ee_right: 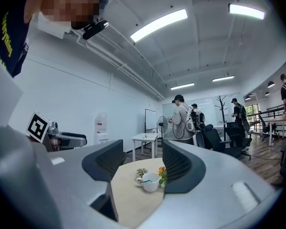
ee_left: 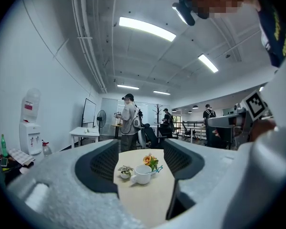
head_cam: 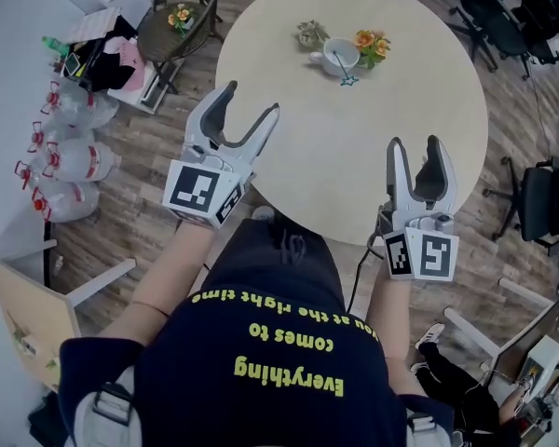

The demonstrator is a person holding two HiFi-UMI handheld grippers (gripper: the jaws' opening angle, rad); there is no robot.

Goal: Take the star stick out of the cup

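White cup (head_cam: pixel 340 56): where do you have it?

On the far side of the round beige table (head_cam: pixel 373 175) in my head view, well ahead of both grippers. The blue star stick (head_cam: pixel 345 71) leans out over its rim. It is small from here, so I can't say whether the star end touches the tabletop. Orange flowers (head_cam: pixel 373 45) stand just beside the cup, with a little potted plant (head_cam: pixel 310 33) on its other side.

And the tools?

My left gripper (head_cam: pixel 252 98) straddles the table's near-left edge, jaws wide apart with nothing between them. My right gripper (head_cam: pixel 415 142) sits at the near edge, also spread and empty. Only bare tabletop lies between them and the cup.

What do the gripper views add?

People (ee_left: pixel 129 120) standing beyond the table and a water dispenser (ee_left: pixel 29 123) by the wall. Only the head view shows the black office chair (head_cam: pixel 545 203) to my right and the large water bottles (head_cam: pixel 70 161) on the floor to my left.
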